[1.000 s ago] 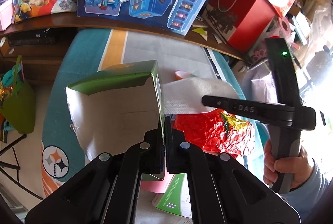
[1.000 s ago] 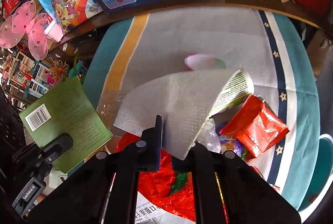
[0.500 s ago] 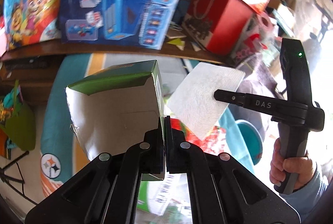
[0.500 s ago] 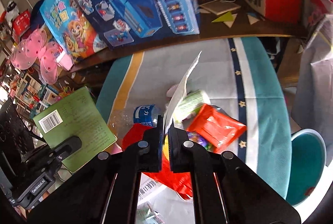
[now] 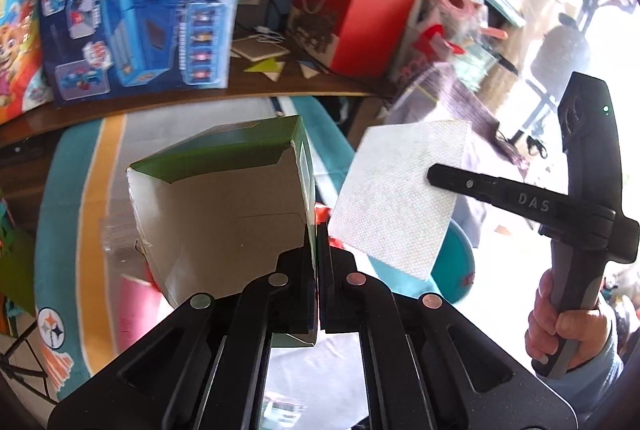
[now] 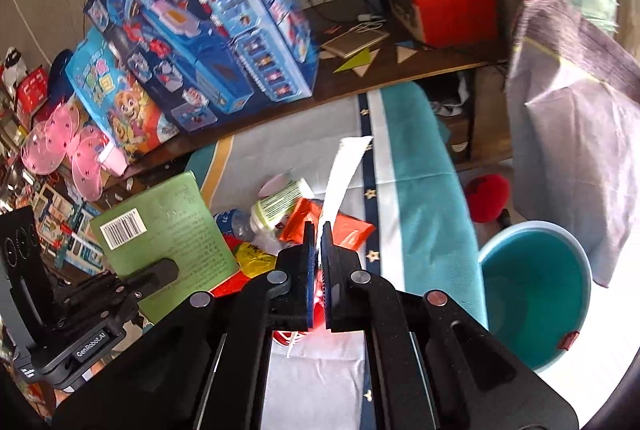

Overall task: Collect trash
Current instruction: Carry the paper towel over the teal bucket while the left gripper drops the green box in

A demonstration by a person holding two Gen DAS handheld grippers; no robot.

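Observation:
In the left wrist view my left gripper (image 5: 318, 230) is shut on the edge of an opened green carton (image 5: 224, 206), held up above the table. To its right, my right gripper (image 5: 434, 177), held by a hand (image 5: 560, 326), is shut on a white paper napkin (image 5: 400, 190). The right wrist view shows the right gripper (image 6: 318, 230) with that napkin (image 6: 346, 170) pinched edge-on between its fingers. At lower left there, the left gripper (image 6: 160, 270) carries the green carton (image 6: 160, 226).
Trash lies on the teal and grey tablecloth (image 6: 416, 198): a red wrapper (image 6: 352, 230), a bottle with a green label (image 6: 280, 202) and a yellow wrapper (image 6: 252, 258). A teal bin (image 6: 532, 290) stands right of the table, under a pale bag (image 6: 572, 134). Toy boxes (image 6: 208, 42) line the shelf behind.
Both grippers have risen and swung right, away from the trash pile, carrying the carton and the napkin. The napkin now hangs edge-on, and the teal bin has come into view.

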